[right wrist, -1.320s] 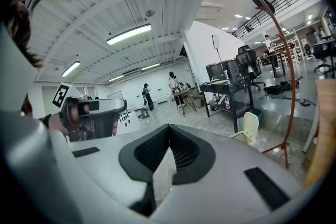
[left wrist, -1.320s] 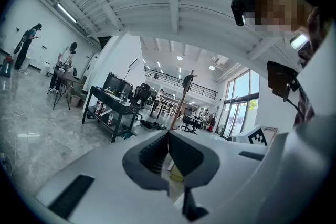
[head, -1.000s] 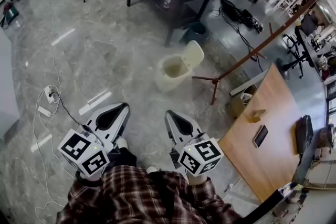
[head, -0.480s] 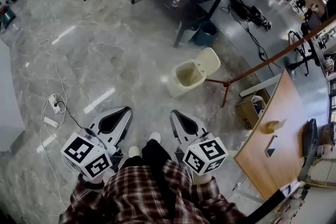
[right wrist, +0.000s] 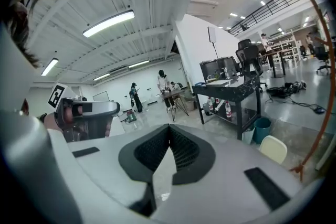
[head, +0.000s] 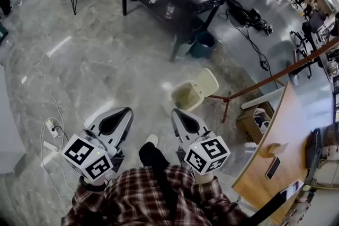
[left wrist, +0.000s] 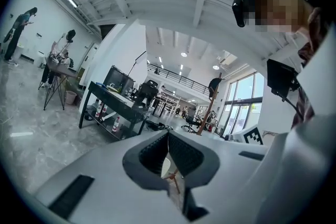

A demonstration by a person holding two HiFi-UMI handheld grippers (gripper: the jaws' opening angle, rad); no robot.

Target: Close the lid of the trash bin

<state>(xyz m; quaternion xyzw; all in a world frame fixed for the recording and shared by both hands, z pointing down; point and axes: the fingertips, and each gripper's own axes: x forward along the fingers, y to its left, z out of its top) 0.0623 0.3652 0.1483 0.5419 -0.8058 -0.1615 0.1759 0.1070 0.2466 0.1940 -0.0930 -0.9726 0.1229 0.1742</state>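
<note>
A cream plastic trash bin (head: 186, 97) stands on the grey marble floor near the centre of the head view, its hinged lid (head: 206, 82) tilted up and back toward the upper right, so the mouth is uncovered. Just right of it is the foot of a red-brown tripod stand (head: 226, 99).

Both claws sit in the lower middle of the frame, apart from the bin. The left gripper (head: 126, 111) has its jaws pressed together at the tips with nothing between them, and the right gripper (head: 175, 113), the nearer one to the bin, is likewise pinched closed and empty.

In the right gripper view the cream lid (right wrist: 273, 149) shows at the lower right, below a teal bucket (right wrist: 261, 129) beside a black metal table (right wrist: 231, 93).
</note>
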